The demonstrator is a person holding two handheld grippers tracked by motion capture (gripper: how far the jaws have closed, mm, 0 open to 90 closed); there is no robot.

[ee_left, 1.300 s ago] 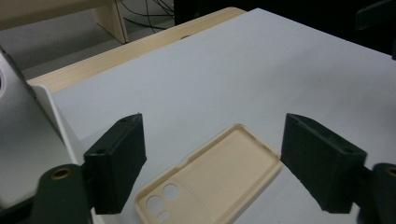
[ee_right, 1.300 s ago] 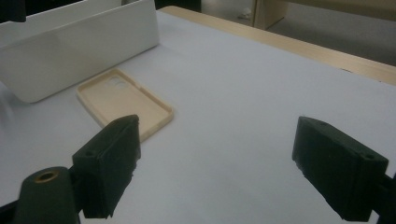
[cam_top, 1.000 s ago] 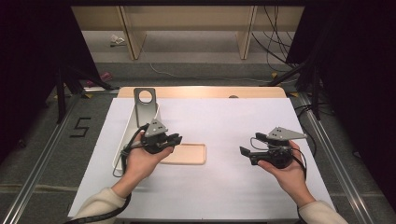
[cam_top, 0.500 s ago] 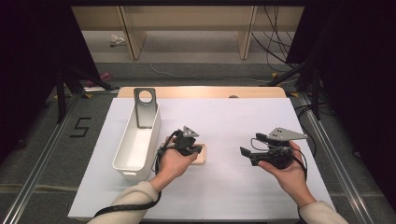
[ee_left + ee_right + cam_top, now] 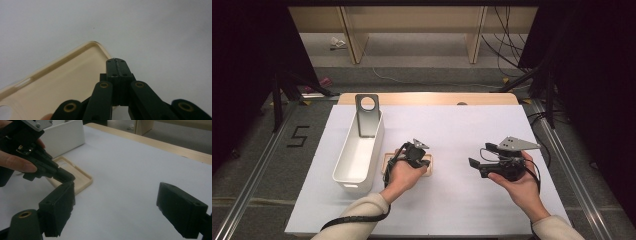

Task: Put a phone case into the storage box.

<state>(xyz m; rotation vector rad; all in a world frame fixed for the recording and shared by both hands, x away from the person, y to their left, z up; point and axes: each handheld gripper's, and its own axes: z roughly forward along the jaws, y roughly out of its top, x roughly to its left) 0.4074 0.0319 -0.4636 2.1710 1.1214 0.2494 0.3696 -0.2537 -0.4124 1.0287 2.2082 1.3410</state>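
A cream phone case (image 5: pixel 428 170) lies open side up on the white table sheet, just right of the white bin. My left gripper (image 5: pixel 421 158) points down at it with its jaws shut. In the left gripper view the closed tips (image 5: pixel 117 62) sit at the raised rim of the phone case (image 5: pixel 62 82), and I see nothing between them. The right gripper view shows the left gripper (image 5: pixel 65 176) with its tip down on the phone case (image 5: pixel 82 178). My right gripper (image 5: pixel 477 168) is held level to the right, apart from the case, open and empty (image 5: pixel 120 206).
A long white bin (image 5: pixel 340 167) stands at the left of the sheet, with a grey plate with a round hole (image 5: pixel 367 116) upright at its far end. The bin's wall (image 5: pixel 65 135) is close behind the left hand. The wooden table edge (image 5: pixel 427 98) runs along the back.
The left hand has moved right, away from the bin, and down over the phone case, which it now mostly covers. The right hand has kept still.
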